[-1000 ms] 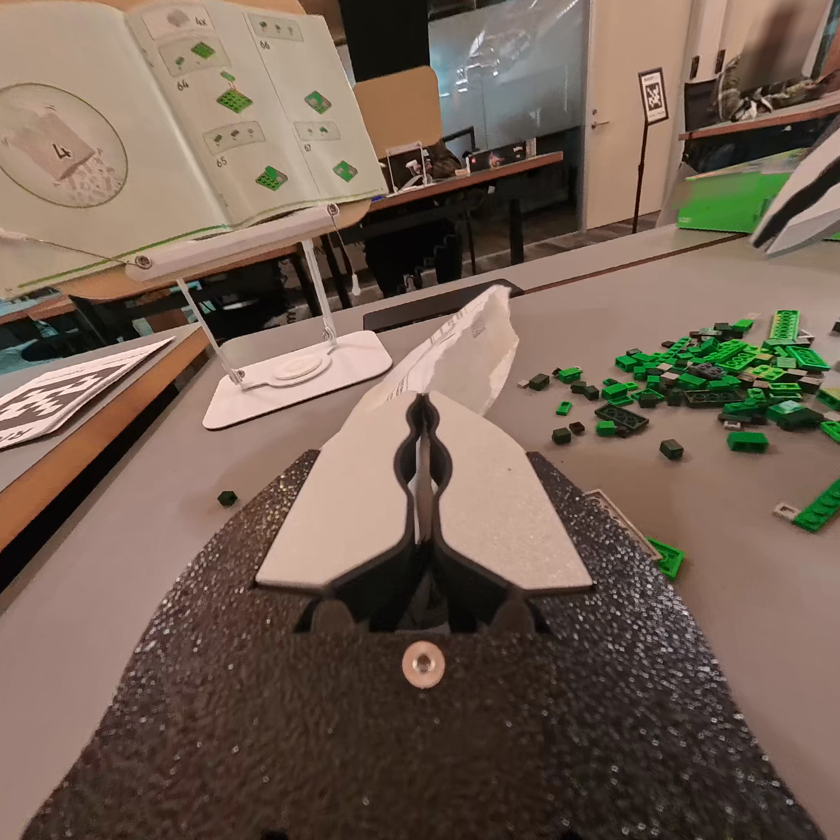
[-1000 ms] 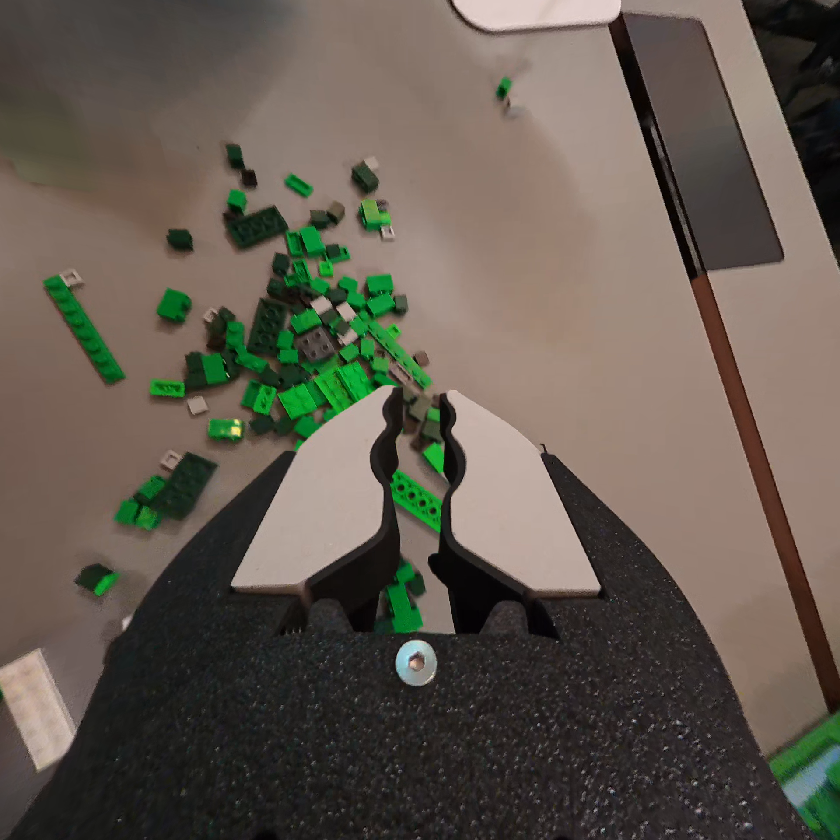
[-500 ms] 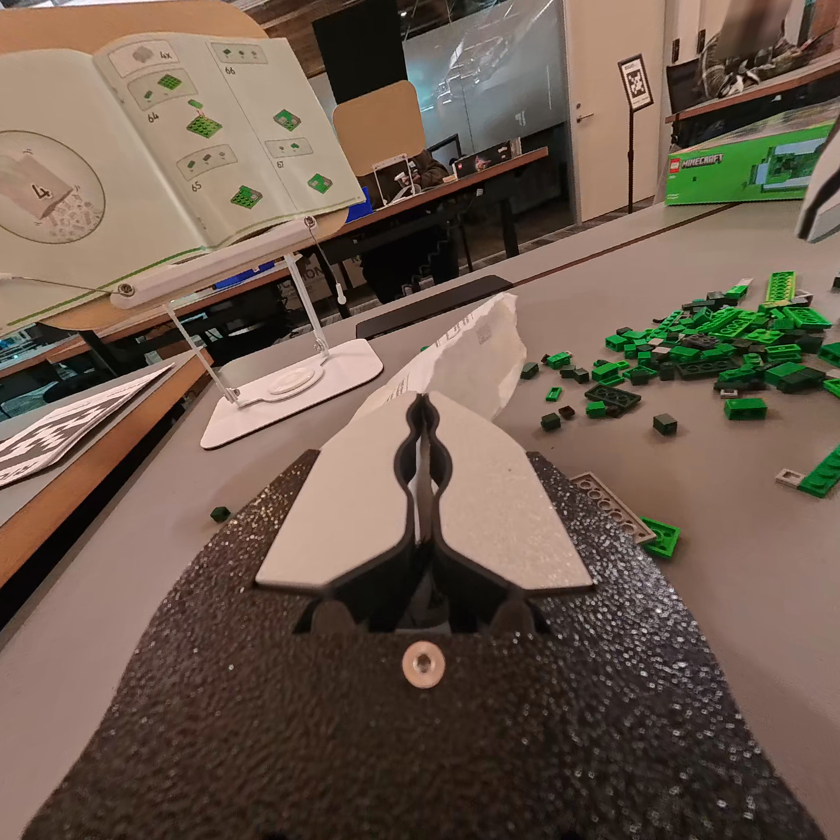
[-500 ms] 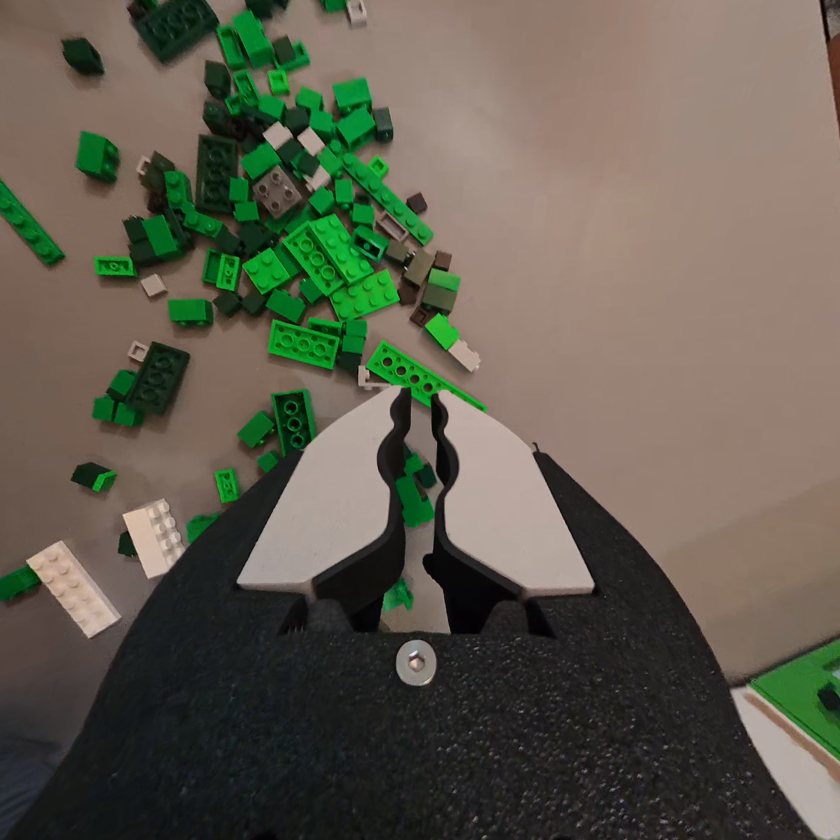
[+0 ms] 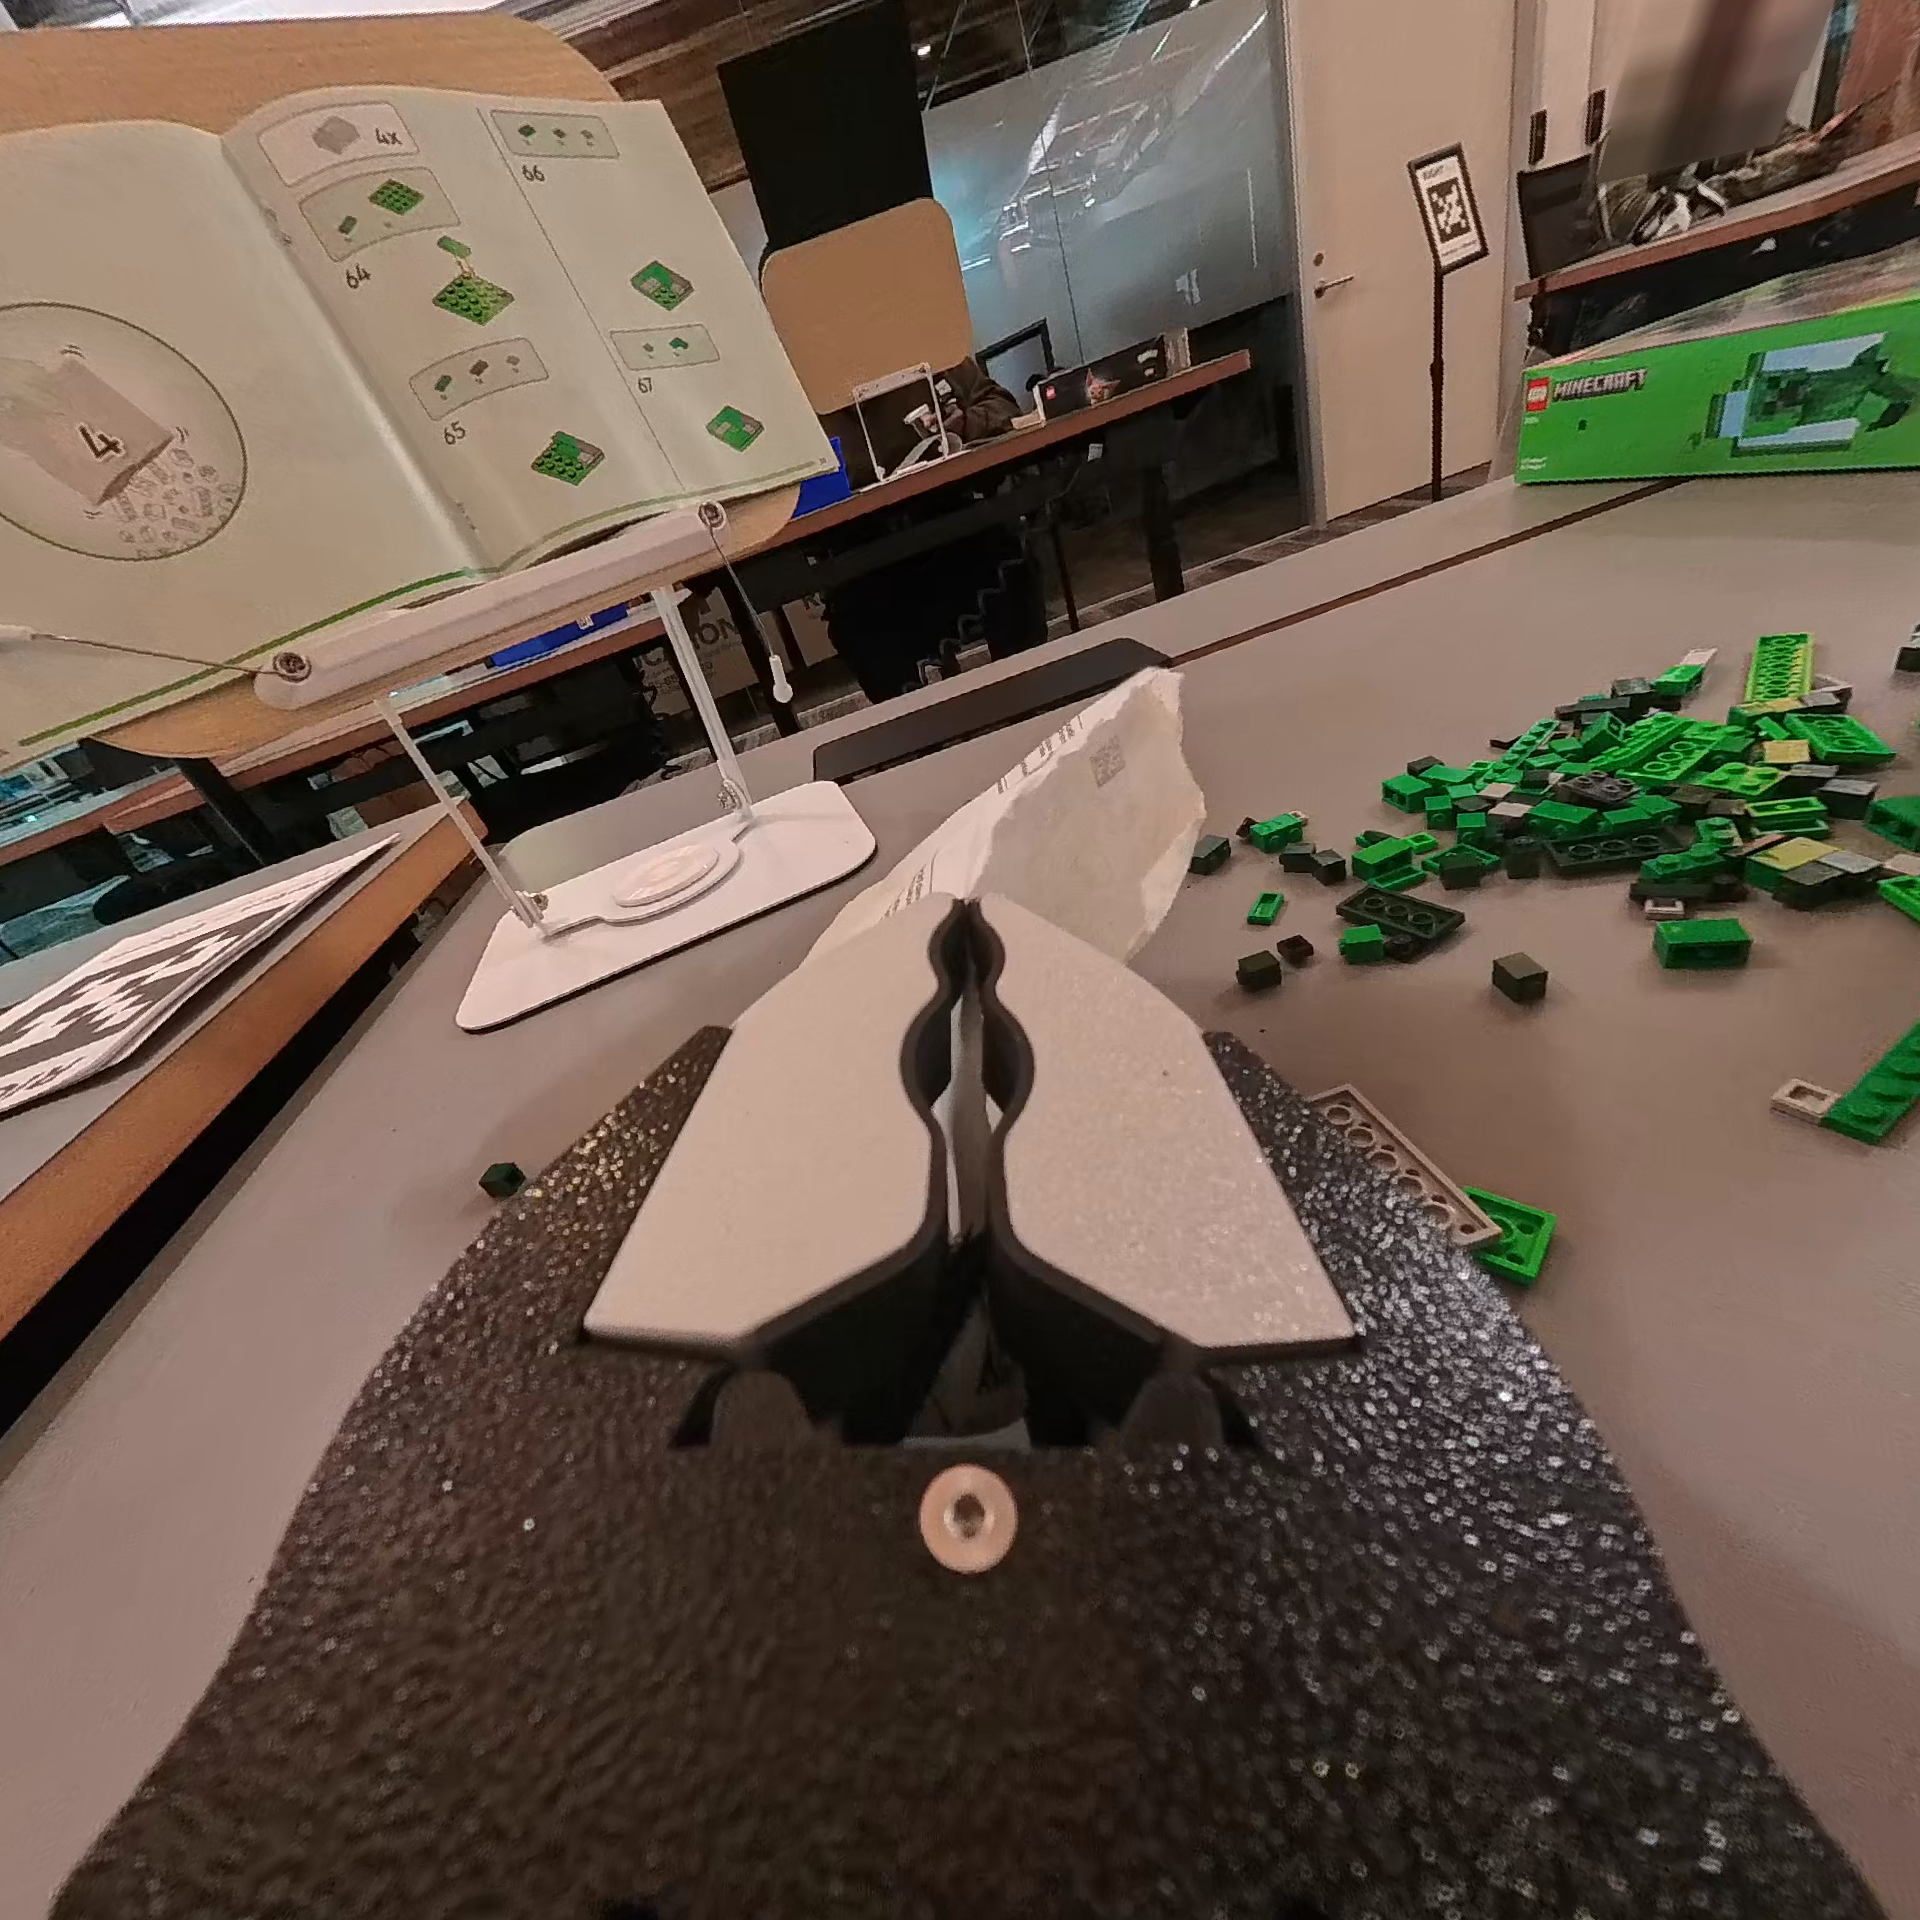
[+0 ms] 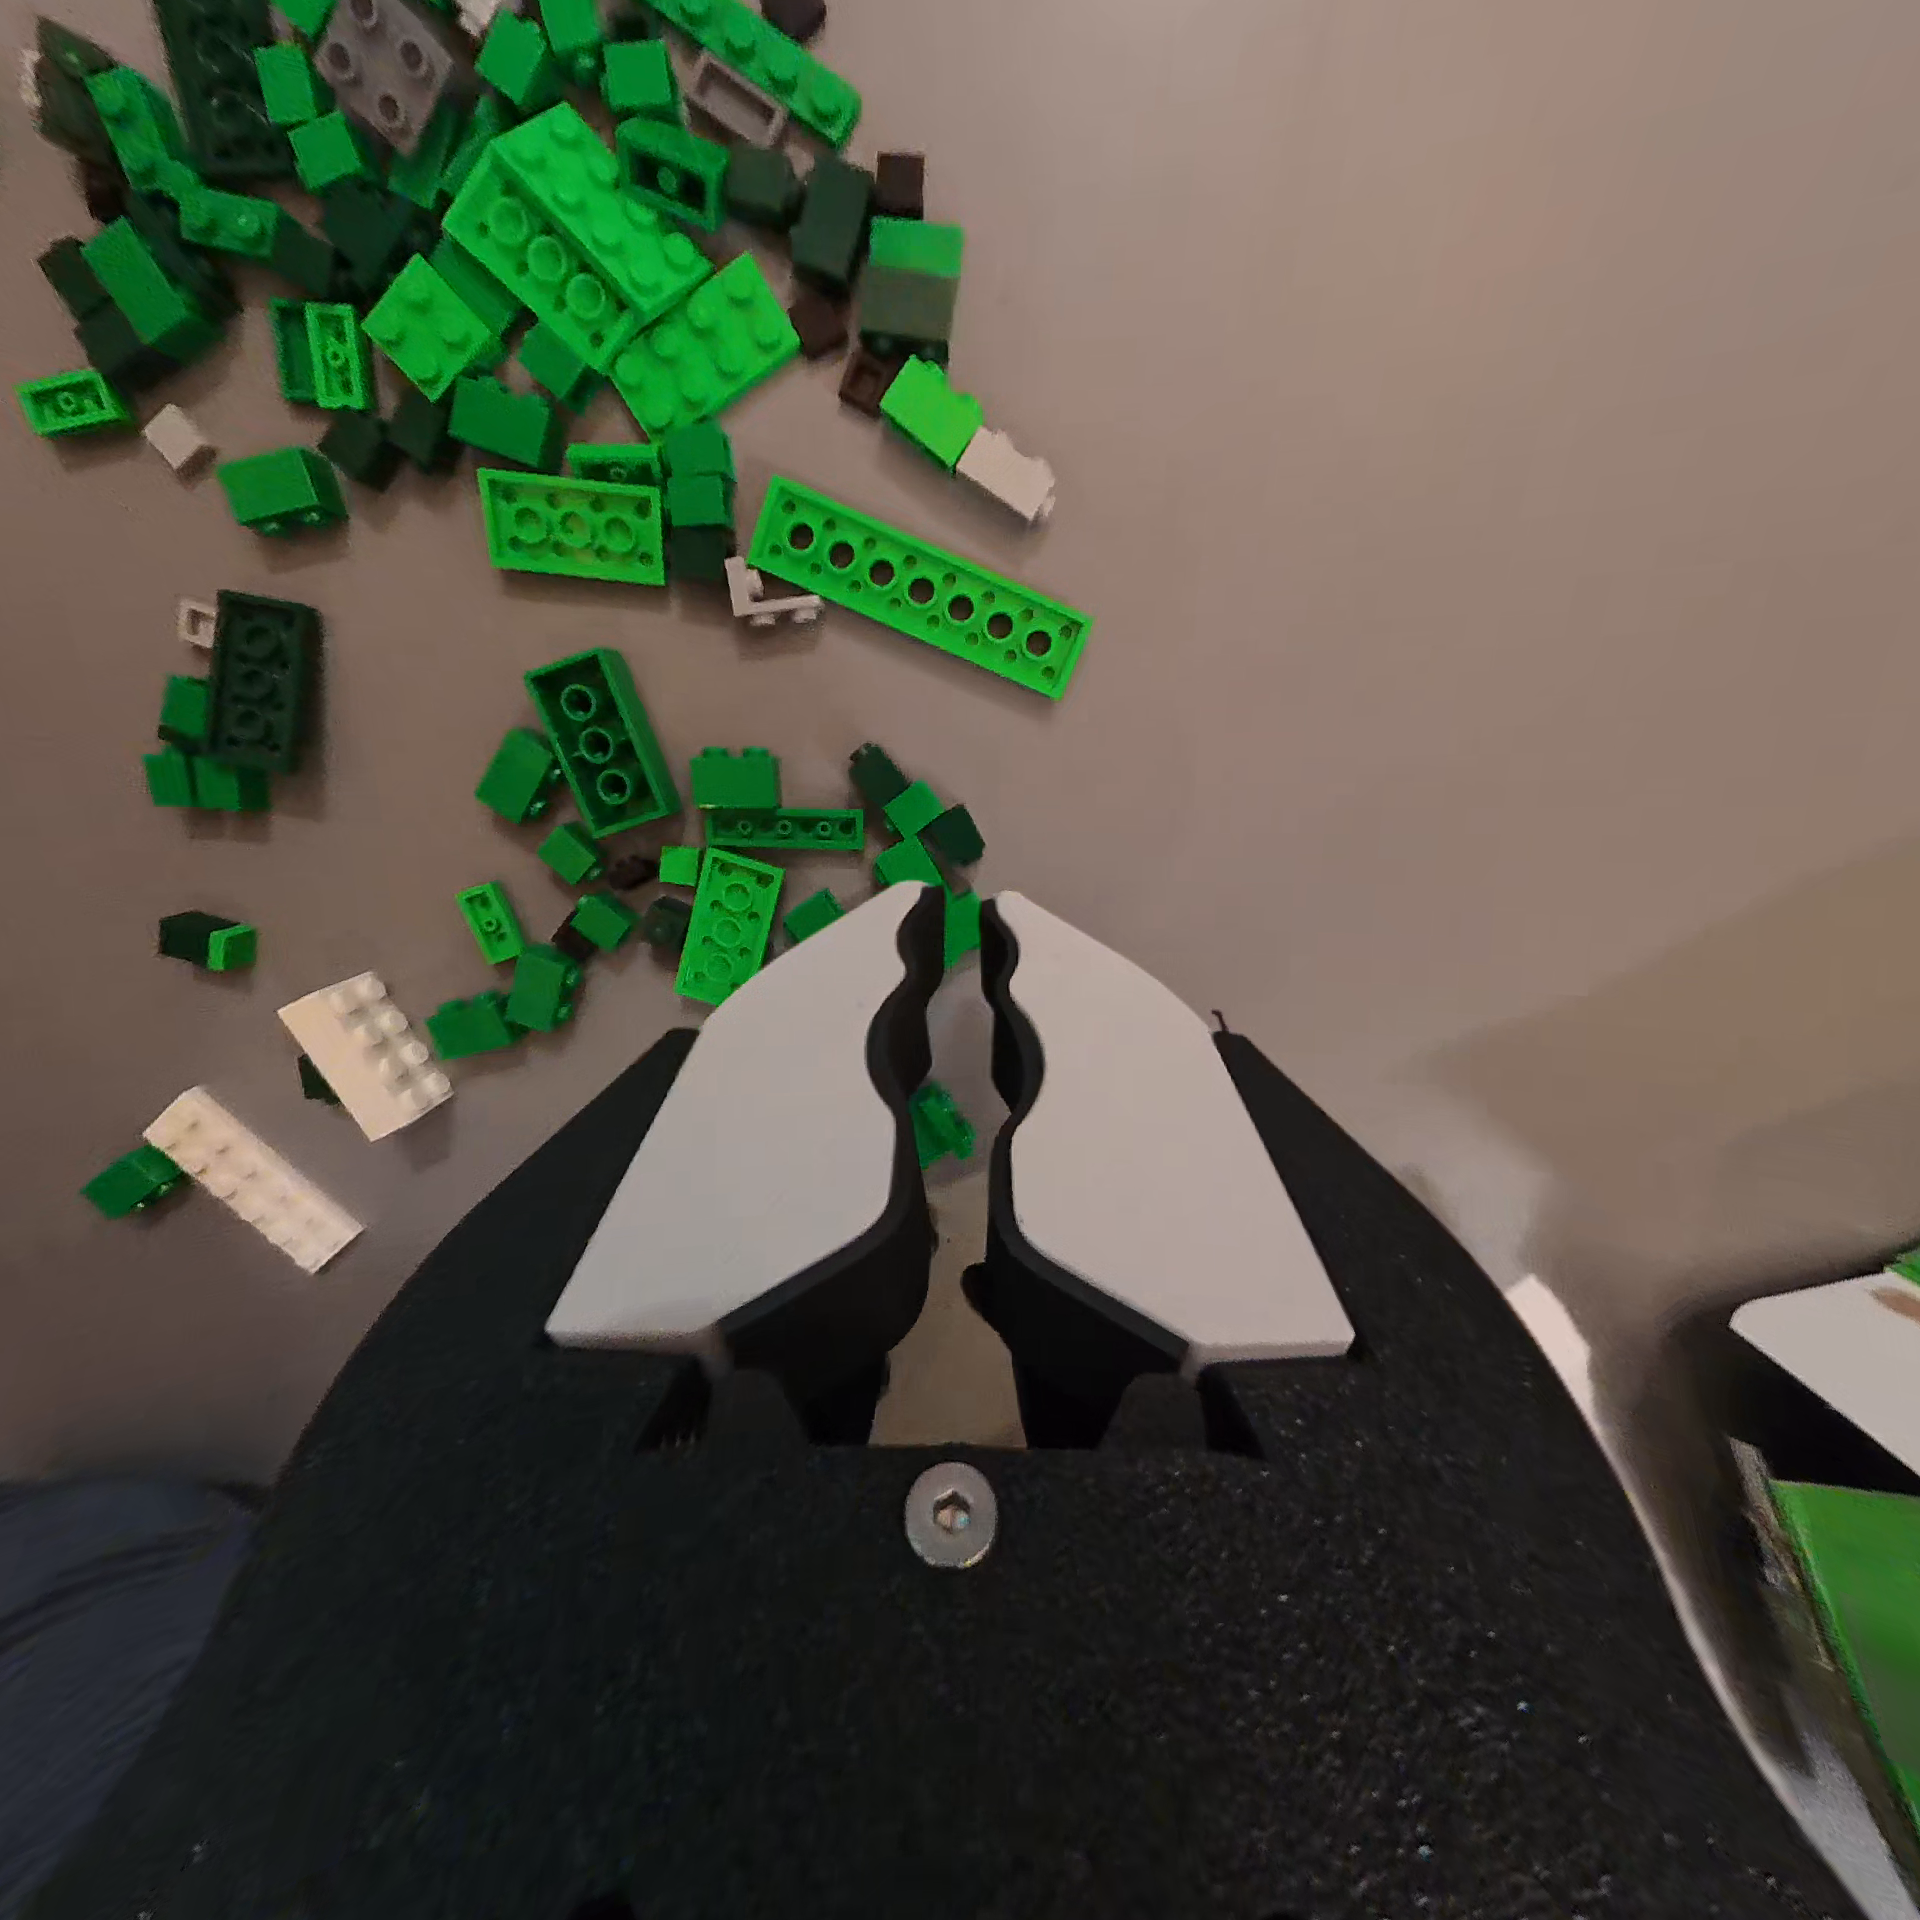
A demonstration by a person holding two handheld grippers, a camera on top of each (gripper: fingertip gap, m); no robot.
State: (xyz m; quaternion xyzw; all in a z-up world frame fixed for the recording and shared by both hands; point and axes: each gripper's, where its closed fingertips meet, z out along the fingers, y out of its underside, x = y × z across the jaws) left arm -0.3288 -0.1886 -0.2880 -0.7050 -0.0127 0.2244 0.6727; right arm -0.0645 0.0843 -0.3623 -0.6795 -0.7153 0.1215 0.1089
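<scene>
Left gripper [image 5: 968, 914] clamped on crinkled white paper bag [image 5: 1081, 831], pointing away. Right gripper [image 6: 961, 902] slightly apart above studded green bricks [image 6: 582, 260].

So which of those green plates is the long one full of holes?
The bright green strip lying diagonally just ahead of the right gripper, studs down; it is far longer than the other plates.

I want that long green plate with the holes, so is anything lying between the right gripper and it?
Yes. A cluster of small green bricks lies just ahead of the right gripper, between it and the long green plate; beyond them, bare table.
</scene>
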